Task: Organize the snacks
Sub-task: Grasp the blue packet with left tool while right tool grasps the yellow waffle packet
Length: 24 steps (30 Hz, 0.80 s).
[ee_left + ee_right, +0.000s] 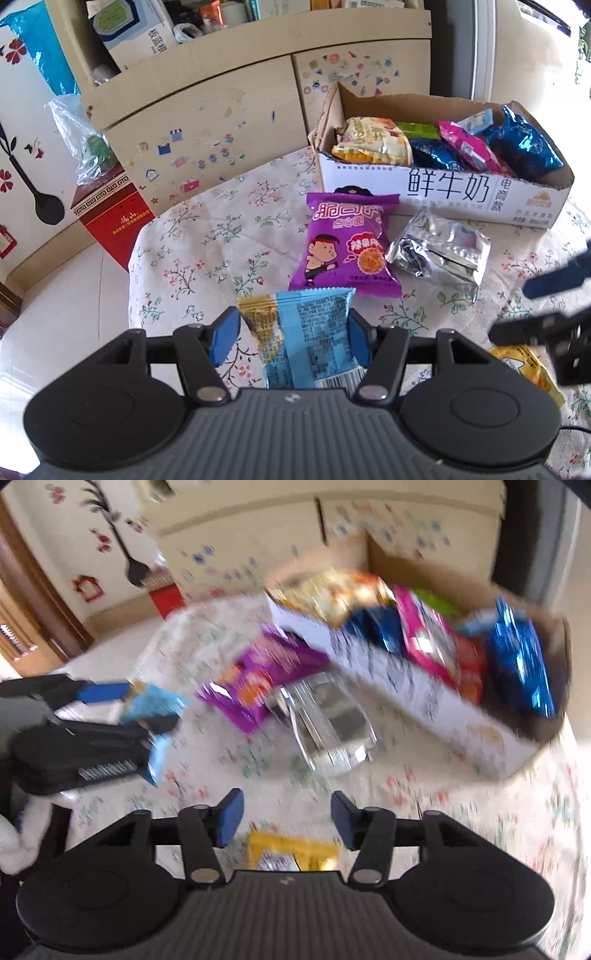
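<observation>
The left gripper (293,334) clamps a light-blue snack packet (310,339) between both fingers. The right gripper (287,818) hovers with fingers spread, a yellow snack packet (291,853) lying on the floral tablecloth (461,812) below the gap.

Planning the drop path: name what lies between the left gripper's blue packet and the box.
Left wrist view: the purple packet lies between the blue packet and the box; the silver packet sits rightward.

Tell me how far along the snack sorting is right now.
Partly done. Several packets already sit in the cardboard box. The left gripper holds a light blue packet. Left on the tablecloth: the purple packet, the silver packet and a yellow packet under the open right gripper.
</observation>
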Motion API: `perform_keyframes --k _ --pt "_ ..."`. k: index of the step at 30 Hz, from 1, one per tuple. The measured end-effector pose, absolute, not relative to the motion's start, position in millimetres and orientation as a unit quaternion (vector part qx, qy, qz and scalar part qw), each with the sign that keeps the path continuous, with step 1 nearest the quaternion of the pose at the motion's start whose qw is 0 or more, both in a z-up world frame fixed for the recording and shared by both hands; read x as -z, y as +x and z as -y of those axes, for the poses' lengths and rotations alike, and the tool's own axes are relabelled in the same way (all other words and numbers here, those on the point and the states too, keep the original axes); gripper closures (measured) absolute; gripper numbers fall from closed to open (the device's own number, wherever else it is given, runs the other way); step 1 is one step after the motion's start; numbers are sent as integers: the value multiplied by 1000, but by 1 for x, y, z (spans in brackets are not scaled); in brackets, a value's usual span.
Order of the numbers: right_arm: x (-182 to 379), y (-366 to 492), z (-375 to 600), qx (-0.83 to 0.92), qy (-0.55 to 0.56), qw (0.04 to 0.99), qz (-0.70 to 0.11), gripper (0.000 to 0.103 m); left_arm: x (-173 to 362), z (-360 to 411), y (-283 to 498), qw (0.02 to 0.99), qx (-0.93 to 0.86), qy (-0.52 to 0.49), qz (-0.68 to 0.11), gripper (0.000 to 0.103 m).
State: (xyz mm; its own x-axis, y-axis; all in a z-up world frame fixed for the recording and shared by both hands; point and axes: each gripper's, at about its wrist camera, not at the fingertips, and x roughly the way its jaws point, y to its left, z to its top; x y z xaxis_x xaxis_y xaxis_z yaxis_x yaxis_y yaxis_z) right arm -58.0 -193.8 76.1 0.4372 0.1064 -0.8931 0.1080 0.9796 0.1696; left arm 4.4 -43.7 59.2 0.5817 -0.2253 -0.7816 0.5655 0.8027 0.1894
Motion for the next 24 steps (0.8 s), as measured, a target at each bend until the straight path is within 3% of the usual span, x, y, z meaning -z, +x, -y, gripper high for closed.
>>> perform_keyframes --k 7,13,15,17,24 --pt "-61 -71 183 -15 98 817 -568 23 -60 44 3 864 228 216 -394 42" --pt "-40 -73 166 -7 55 798 -600 23 -59 46 5 863 225 218 -396 42" --pt "-39 -75 158 -8 30 803 -595 27 -58 46 5 862 226 220 -396 42" --pt "-41 -76 153 -9 9 809 -587 44 -58 47 4 862 226 222 -395 42" --pt "-69 -74 162 -9 22 846 -532 48 -62 50 3 869 222 232 -378 42"
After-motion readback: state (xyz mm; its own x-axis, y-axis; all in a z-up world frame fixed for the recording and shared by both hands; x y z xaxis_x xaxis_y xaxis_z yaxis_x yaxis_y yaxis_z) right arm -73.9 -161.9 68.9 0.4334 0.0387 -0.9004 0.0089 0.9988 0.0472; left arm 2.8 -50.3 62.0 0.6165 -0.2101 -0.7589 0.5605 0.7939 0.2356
